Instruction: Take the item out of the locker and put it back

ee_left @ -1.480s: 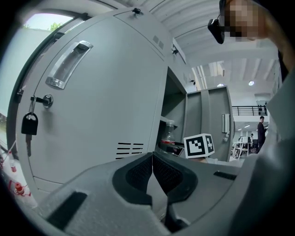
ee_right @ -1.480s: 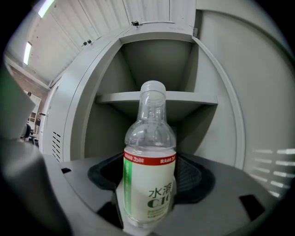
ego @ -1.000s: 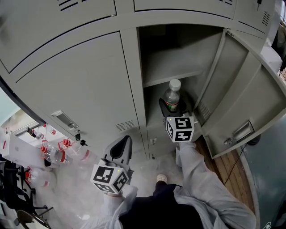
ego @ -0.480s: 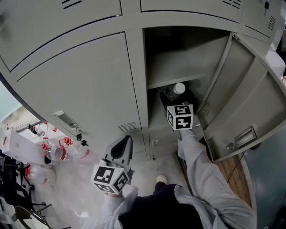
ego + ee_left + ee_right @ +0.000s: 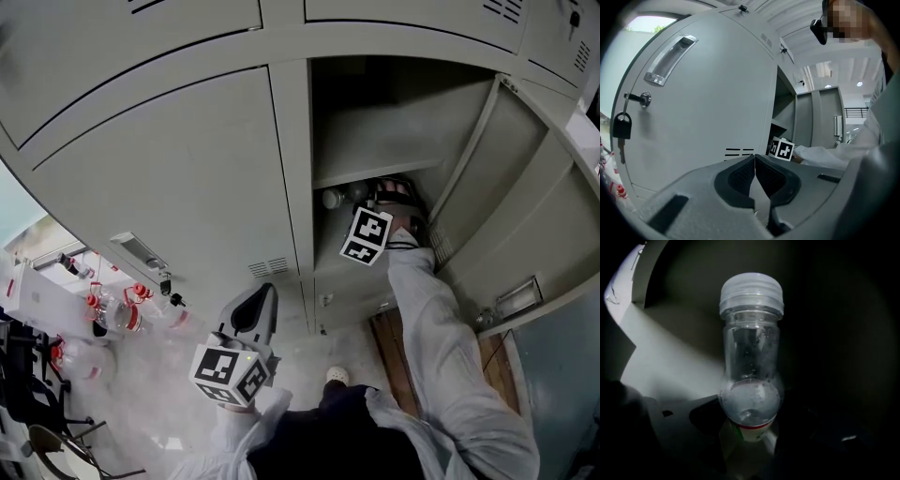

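Bottle [image 5: 751, 357] | right gripper view: grasped by right tool [image 5: 749, 430] | head view: mostly hidden | left tool [image 5: 754, 174]: clenched

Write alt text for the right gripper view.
Clear plastic bottle with a ribbed white cap, held by its labelled body in the right gripper's jaws. Behind it, a dark grey metal locker, lit at left.

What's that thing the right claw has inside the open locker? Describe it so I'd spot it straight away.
Among the grey lockers, find the one with its door open and look under its shelf. There the right claw grips a clear plastic bottle lying sideways. Its whitish ribbed cap sets it apart from the red-topped bottles on the floor.
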### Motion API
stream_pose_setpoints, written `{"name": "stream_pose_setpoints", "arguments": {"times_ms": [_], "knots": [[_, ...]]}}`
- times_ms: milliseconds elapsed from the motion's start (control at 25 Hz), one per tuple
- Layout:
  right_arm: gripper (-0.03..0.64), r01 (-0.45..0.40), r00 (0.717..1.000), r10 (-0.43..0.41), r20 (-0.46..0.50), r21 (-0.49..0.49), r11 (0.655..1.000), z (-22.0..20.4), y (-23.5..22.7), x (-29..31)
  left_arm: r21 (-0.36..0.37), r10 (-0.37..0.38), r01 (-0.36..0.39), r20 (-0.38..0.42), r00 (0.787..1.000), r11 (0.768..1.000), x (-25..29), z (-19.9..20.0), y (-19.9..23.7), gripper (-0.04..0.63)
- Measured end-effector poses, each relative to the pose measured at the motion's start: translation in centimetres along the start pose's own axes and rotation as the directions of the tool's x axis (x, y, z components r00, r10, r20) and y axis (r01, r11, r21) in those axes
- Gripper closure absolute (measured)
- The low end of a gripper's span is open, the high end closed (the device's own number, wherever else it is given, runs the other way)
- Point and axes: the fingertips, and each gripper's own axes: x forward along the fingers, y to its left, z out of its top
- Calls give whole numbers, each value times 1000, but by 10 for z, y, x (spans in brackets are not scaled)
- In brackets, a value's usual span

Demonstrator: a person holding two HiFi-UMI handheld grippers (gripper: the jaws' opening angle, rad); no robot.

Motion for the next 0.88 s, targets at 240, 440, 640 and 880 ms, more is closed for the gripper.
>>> {"name": "stream_pose_setpoints", "arguments": {"times_ms": [240,440,640,880], "knots": [[305,-61,998,57,-40,-103,993,-2,3,14,-1,10,-10,-1,1000,1000,1,0,2,586],[304,-96,995,96,-2,-49,994,4,8,13,-6,14,-14,-1,1000,1000,2,-1,4,586],[299,-72,997,73,21,-37,997,7,6,10,-5,9,-9,0,1000,1000,3,0,3,586],[299,-53,998,52,39,6,999,8,2,2,0,-6,6,-1,1000,1000,1,1,0,586]]}}
